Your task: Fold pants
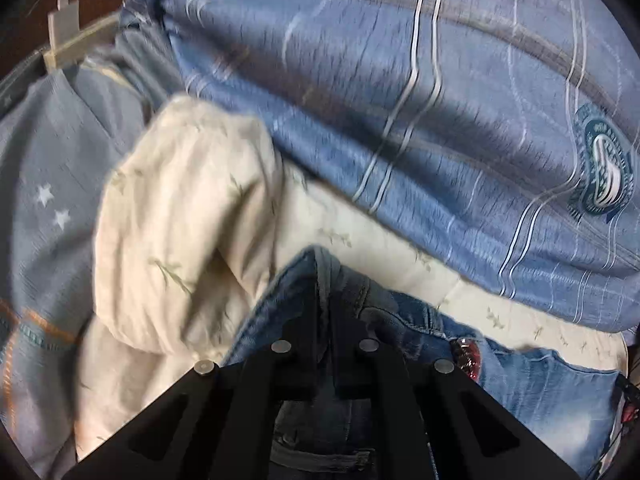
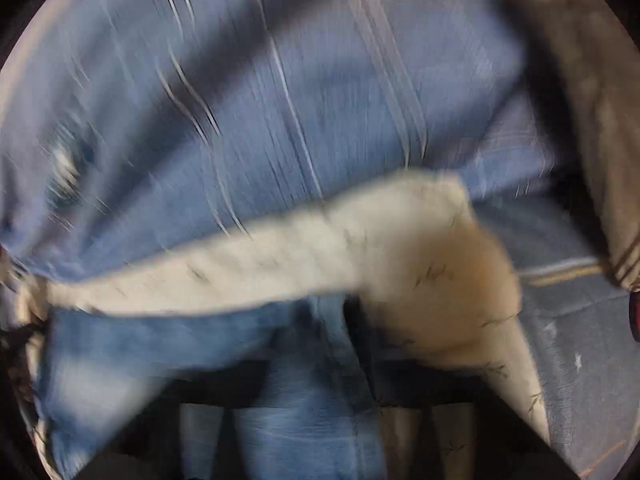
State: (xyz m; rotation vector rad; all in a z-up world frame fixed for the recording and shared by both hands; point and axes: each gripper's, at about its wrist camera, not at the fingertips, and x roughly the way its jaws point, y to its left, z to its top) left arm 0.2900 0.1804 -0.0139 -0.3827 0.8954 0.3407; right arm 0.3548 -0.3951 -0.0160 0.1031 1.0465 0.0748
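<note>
The blue denim pants lie on a cream quilt, with a waistband and pocket visible at the lower right of the left wrist view. My left gripper is shut on a bunched fold of the denim, which rises between its black fingers. In the blurred right wrist view the pants drape over and in front of my right gripper. Its dark fingers are mostly hidden by denim and appear closed on the cloth.
A cream quilt with a leaf print is bunched to the left. A blue striped bedcover with a round emblem fills the background. A grey star-print cloth and a white charger lie far left.
</note>
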